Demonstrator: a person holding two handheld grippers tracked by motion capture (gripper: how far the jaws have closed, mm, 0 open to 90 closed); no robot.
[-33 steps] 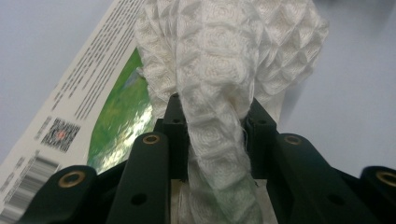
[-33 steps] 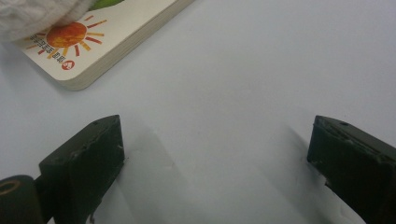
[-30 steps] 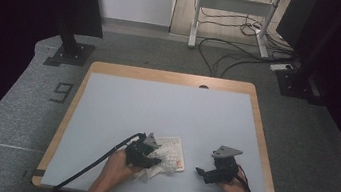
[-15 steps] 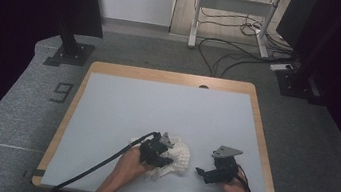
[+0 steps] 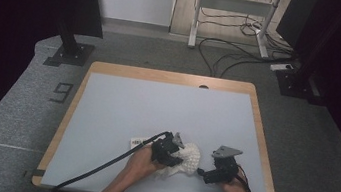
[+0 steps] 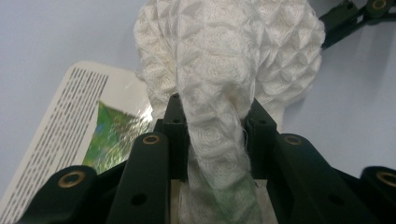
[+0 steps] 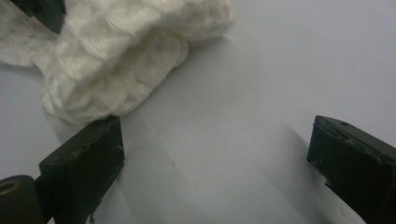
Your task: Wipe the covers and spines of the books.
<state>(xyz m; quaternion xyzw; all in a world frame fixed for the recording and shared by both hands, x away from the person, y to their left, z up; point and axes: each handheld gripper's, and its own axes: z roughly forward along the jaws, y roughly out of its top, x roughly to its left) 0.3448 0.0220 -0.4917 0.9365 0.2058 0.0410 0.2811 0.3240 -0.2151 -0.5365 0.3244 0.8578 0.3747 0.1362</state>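
Item: white waffle-knit cloth (image 5: 189, 157), bunched, near front edge of pale grey wood-rimmed table (image 5: 157, 104), between my two grippers.

Left to right: printed card with a shiny green foil patch (image 6: 70, 140), flat on the table, partly under the cloth. My left gripper (image 6: 215, 123), jaws clamped on a gathered fold of the cloth, the rest mounded beyond the tips. My right gripper (image 7: 215, 149), jaws wide apart, nothing between them, resting just beside the cloth's near edge. Handling note: I judge the fold secure; best to drag low and level, keeping the card from riding along, and let the right jaws close on a free edge only once it lies between them.
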